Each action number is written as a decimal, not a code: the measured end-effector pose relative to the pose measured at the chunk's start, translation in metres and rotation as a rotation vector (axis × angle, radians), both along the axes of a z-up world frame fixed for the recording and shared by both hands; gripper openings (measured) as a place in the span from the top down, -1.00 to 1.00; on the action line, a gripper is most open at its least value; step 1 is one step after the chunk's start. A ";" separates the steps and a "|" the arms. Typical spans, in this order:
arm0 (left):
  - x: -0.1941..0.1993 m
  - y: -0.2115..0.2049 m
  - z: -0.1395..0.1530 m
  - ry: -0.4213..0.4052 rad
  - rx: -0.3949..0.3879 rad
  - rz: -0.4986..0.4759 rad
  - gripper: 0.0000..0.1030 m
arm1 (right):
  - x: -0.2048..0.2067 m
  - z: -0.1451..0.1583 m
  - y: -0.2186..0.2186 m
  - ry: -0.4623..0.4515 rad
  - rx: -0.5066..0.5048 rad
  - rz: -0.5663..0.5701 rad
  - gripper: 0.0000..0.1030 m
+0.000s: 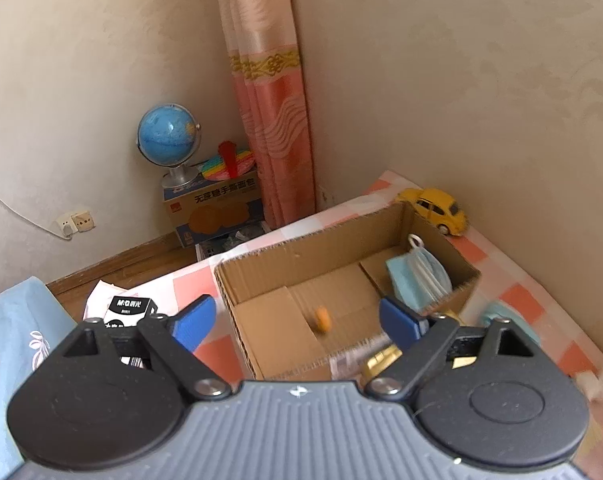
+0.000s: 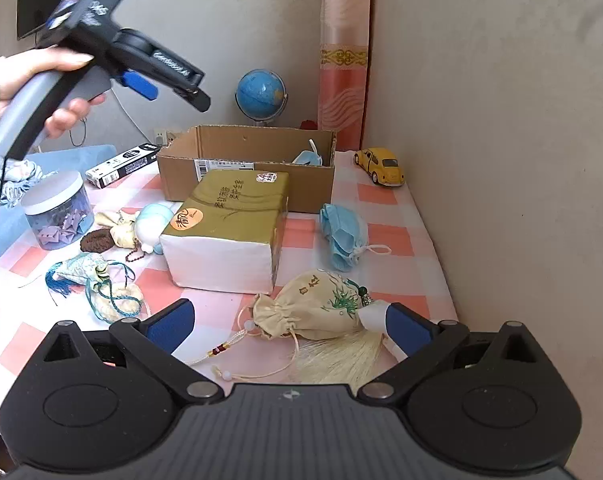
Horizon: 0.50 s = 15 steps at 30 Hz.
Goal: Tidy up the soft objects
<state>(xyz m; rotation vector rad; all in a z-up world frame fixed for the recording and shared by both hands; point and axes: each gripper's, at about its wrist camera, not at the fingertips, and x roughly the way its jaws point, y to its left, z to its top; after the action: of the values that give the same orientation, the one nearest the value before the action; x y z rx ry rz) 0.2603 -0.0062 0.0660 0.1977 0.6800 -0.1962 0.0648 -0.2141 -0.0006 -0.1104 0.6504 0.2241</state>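
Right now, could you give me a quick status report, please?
Left gripper open above the cardboard box, empty. Right gripper open over the cream pouch. One face mask boxed, another outside. Tissue pack fronts the box.

masks: I count 2, one in the box (image 2: 301, 158), one on the table (image 2: 343, 238)
pouches: 3 (image 2: 315, 308) (image 2: 81, 274) (image 2: 119, 228)
boxes: 1 (image 2: 245, 148)
toy cars: 1 (image 2: 383, 166)

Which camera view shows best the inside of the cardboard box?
The left wrist view. It looks down into the cardboard box, so its floor shows, with a blurred orange object and blue face masks at the far end. The right wrist view shows mainly the box's outer front wall, with only the masks peeking over the rim.
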 end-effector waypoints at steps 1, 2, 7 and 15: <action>-0.007 0.002 0.001 -0.001 -0.005 -0.004 -0.79 | -0.001 0.000 0.000 0.000 0.002 0.001 -1.00; -0.013 0.003 0.002 -0.003 -0.012 -0.010 -0.80 | -0.001 0.000 0.000 -0.001 0.002 0.001 -1.00; -0.052 0.010 0.002 -0.011 -0.025 -0.015 -0.88 | -0.006 -0.003 0.003 0.002 -0.001 0.015 -1.00; -0.123 0.012 -0.010 -0.063 -0.032 0.044 -0.91 | -0.006 -0.011 -0.002 0.013 0.063 0.041 -1.00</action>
<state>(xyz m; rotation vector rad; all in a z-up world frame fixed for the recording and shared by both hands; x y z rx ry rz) 0.1369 0.0056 0.0564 0.1571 0.6172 -0.1582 0.0585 -0.2165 -0.0116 -0.0616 0.6537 0.2849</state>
